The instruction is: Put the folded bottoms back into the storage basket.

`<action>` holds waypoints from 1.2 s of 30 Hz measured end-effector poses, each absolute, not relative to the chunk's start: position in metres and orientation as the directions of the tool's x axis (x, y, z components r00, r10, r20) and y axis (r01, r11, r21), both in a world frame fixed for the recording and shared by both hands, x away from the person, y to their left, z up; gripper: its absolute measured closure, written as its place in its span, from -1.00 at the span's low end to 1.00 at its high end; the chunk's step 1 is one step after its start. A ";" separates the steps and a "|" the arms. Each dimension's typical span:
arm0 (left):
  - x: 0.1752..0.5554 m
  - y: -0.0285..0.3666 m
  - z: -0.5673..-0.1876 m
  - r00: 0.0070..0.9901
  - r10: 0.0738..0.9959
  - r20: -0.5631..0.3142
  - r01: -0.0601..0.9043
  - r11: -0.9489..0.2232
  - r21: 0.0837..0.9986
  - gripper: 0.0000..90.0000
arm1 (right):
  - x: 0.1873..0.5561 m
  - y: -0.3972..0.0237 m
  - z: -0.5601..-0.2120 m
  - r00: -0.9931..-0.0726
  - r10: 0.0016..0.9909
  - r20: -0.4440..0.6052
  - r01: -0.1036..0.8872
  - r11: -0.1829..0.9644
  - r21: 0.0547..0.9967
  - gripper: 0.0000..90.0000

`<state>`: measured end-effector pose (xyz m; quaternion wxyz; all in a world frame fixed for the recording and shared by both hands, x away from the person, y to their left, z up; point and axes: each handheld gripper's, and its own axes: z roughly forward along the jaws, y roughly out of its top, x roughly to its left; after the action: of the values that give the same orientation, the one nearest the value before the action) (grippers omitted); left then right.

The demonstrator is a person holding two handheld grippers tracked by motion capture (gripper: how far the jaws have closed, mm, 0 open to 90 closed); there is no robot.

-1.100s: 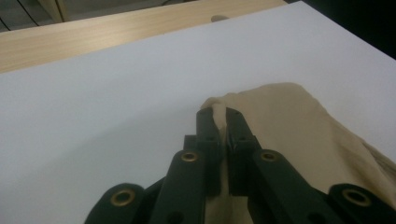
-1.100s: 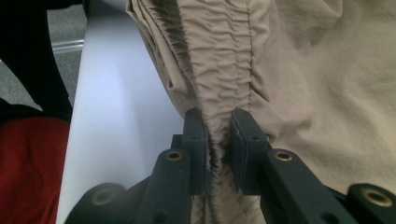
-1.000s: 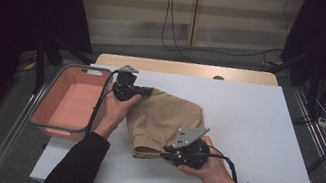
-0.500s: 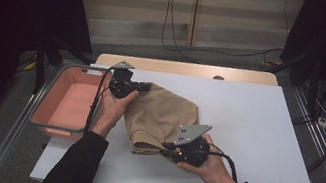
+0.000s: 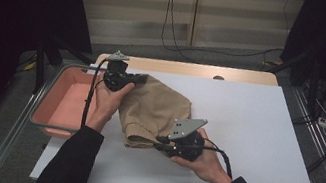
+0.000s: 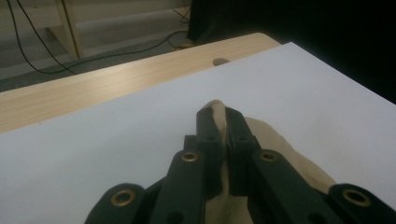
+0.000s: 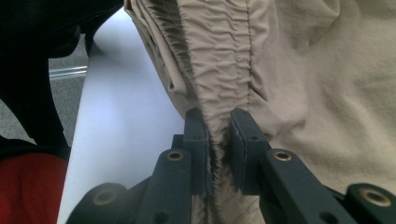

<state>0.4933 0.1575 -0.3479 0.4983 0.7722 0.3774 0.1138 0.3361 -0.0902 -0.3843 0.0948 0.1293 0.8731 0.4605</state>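
The tan garment (image 5: 157, 113) lies bunched near the desk's (image 5: 269, 140) left edge, beside the pink tray (image 5: 60, 104). The left gripper (image 6: 219, 123), now shifted slightly toward the far-left corner, pinches a fabric fold; the right gripper (image 7: 219, 126) stays clamped on the gathered waistband.

There is no text, label, brand, number or sign that I can read in any of the views.

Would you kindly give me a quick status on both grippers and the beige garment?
Left gripper shut on garment fold, far edge. Right gripper shut on gathered waistband, near edge. Garment bunched on white table; pink tray beside it, nothing obstructing.
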 end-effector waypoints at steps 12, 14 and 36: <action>0.489 0.181 -0.329 0.669 0.720 -0.187 0.452 -0.194 0.871 0.93 | 0.340 -0.077 -0.373 -0.953 0.298 -0.056 0.111 0.516 0.849 0.74; 0.489 0.184 -0.326 0.667 0.721 -0.189 0.450 -0.187 0.873 0.93 | 0.341 -0.073 -0.372 -0.955 0.291 -0.058 0.105 0.514 0.852 0.74; 0.490 0.224 -0.305 0.637 0.749 -0.179 0.419 -0.143 0.897 0.93 | 0.350 -0.046 -0.356 -0.960 0.273 -0.064 0.072 0.461 0.885 0.74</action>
<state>0.4903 0.2242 -0.3047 0.5220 0.7391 0.3952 0.1583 0.3497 -0.0456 -0.3557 0.0988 0.1018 0.8488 0.5093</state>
